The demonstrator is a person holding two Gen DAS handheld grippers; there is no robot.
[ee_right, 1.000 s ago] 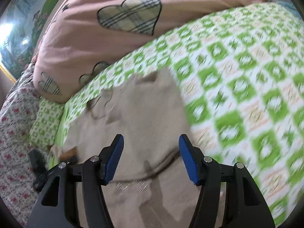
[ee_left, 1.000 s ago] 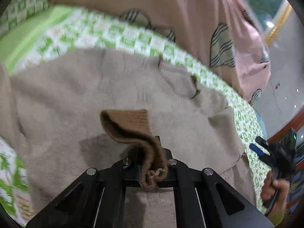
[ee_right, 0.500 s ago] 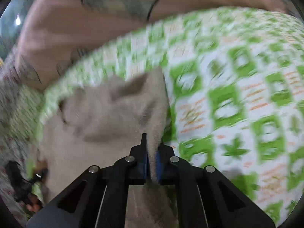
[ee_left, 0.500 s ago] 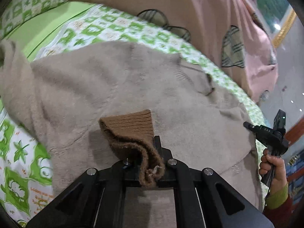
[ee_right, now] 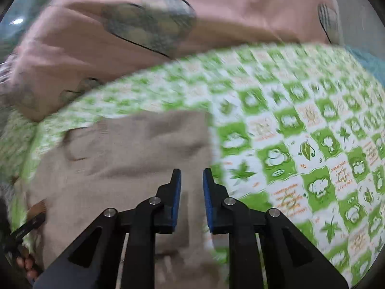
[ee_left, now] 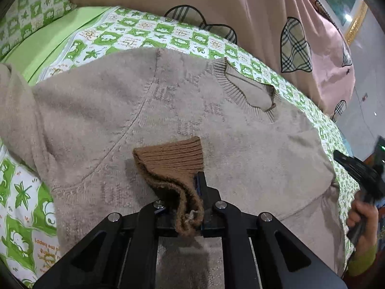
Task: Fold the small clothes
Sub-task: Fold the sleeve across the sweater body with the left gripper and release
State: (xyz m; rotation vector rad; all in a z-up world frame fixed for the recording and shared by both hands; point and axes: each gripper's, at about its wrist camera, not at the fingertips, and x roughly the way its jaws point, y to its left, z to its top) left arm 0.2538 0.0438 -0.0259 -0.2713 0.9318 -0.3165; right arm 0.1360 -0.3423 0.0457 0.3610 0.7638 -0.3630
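The left gripper (ee_left: 190, 192) was clamped tight on a brown ribbed cuff (ee_left: 172, 159), holding it folded over the chest of the beige sweater (ee_left: 168, 101). That sweater lay spread flat on the green checked sheet (ee_left: 134, 31), neckline toward the pink quilt (ee_left: 276, 12). The right gripper (ee_right: 191, 175) hovered over the sweater's edge, jaws slightly parted, nothing between them

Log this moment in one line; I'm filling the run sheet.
left claw: shut on brown cuff | right claw: open, nothing between fingers, over beige sweater | sweater flat on green checked sheet
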